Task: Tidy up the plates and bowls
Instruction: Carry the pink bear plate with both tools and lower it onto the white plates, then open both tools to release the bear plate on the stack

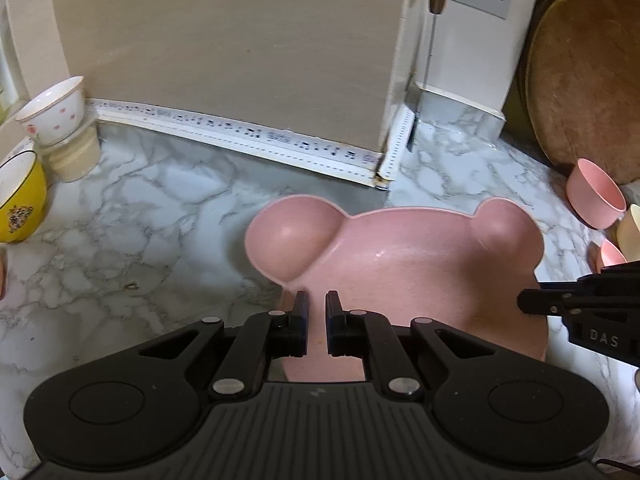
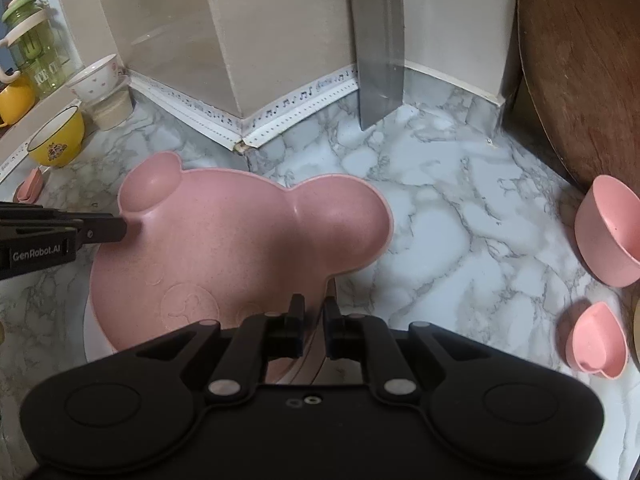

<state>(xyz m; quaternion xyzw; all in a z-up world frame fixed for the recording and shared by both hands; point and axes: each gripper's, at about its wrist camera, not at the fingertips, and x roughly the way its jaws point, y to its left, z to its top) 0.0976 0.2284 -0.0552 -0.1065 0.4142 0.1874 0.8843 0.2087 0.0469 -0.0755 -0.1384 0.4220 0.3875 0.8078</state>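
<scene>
A pink bear-shaped plastic plate (image 2: 224, 240) with two round ear wells sits on the grey-veined marble counter (image 2: 460, 220), near the wall corner. The left gripper (image 1: 316, 322) clamps its near-left rim, and the right gripper (image 2: 311, 326) pinches the near-right rim, apparently to steady the wide plate from both sides. Pink bowls (image 2: 608, 232) wait at far right and a yellow bowl (image 2: 58, 140) at left.
</scene>
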